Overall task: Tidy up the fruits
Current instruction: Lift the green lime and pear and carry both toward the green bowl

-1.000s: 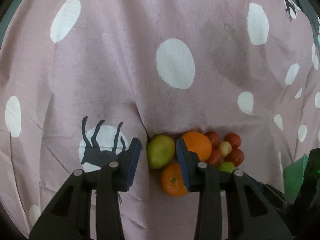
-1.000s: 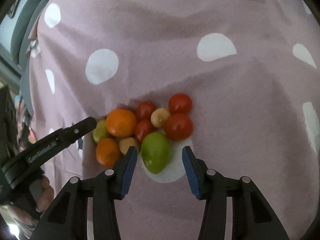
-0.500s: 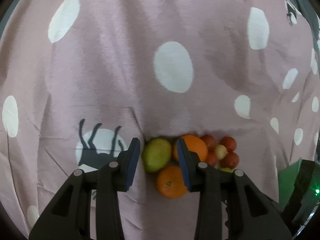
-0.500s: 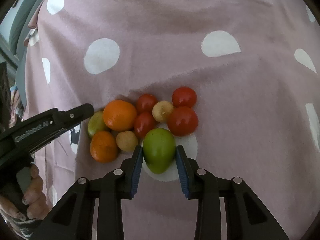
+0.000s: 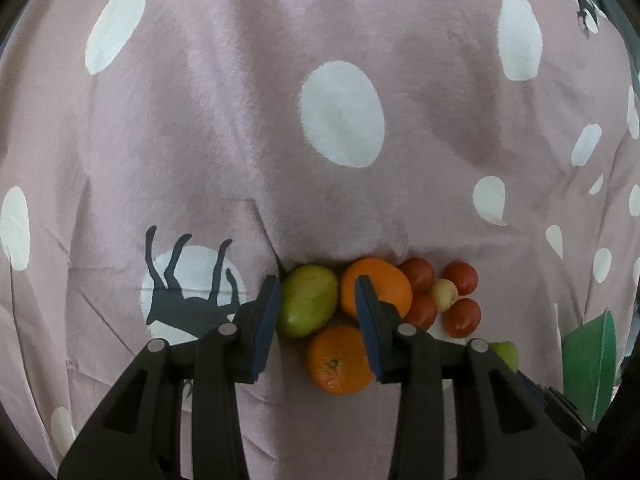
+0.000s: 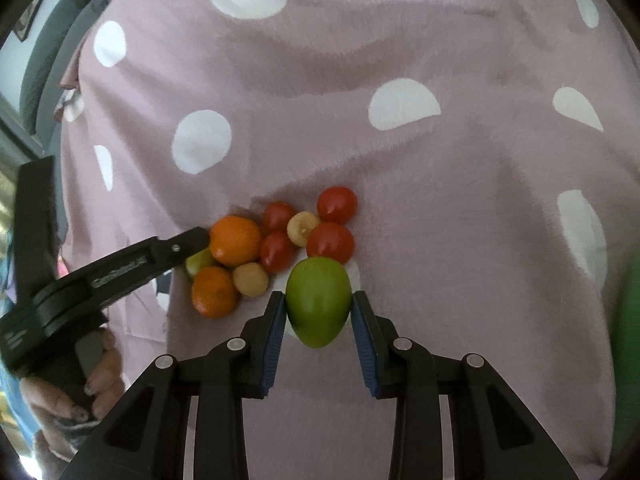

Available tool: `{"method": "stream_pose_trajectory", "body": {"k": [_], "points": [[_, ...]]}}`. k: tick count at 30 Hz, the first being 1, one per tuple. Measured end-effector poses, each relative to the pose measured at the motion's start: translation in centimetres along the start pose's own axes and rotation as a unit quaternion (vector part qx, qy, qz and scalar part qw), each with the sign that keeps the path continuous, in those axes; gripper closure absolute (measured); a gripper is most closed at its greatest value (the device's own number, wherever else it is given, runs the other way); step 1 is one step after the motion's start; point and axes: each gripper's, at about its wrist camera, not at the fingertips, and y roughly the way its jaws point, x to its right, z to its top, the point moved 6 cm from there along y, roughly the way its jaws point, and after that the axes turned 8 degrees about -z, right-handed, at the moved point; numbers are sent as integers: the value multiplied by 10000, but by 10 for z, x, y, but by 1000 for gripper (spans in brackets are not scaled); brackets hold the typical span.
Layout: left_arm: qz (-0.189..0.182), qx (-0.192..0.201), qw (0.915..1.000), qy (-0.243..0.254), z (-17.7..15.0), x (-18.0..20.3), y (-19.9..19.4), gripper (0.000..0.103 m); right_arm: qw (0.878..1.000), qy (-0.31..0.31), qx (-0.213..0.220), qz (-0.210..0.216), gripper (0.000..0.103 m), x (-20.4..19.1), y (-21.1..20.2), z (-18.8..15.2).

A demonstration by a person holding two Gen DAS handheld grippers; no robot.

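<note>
1. On the cloth (image 6: pixel 460 208): a tight cluster of fruit, with the mango (image 6: pixel 319 301) at its near edge between the right gripper (image 6: pixel 319 322) pads.
2. Behind the mango: four tomatoes (image 6: pixel 330 242) around a small round fruit (image 6: pixel 303 227).
3. Left of those: two oranges (image 6: pixel 235 240), one behind the other, a second small fruit (image 6: pixel 251 279) just right of the nearer.
4. At the cluster's left edge: a pear (image 5: pixel 307 305) between the left gripper (image 5: pixel 316 312) pads.
5. Far right in the left view: a bowl (image 5: pixel 592 364).

Right tongs (image 6: pixel 319 312) just closed, pads clamped; left tongs (image 5: pixel 316 312) angled down, jaws apart.

green bowl (image 5: pixel 588 364) cut off, blurred
</note>
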Motion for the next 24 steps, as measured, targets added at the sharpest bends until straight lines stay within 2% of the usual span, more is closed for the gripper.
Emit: {"method": "stream_pose_trajectory", "body": {"k": [7,14,21,24], "points": [[-186,-41,9996,-204,0,-13,-8,66,10000,-19,4,-46,68,-6,2,-1],[-434,-134,9986,-276,2,-23,-17,70,9999,-23,116,-45,68,-7,-4,1],[-355,-137,9992,-138,1,-29,-25,75,9999,-49,160,-24,68,-7,-7,1],[-180,-108,9998,2,0,-23,-22,75,9999,-48,164,-13,68,-6,-8,1]]}}
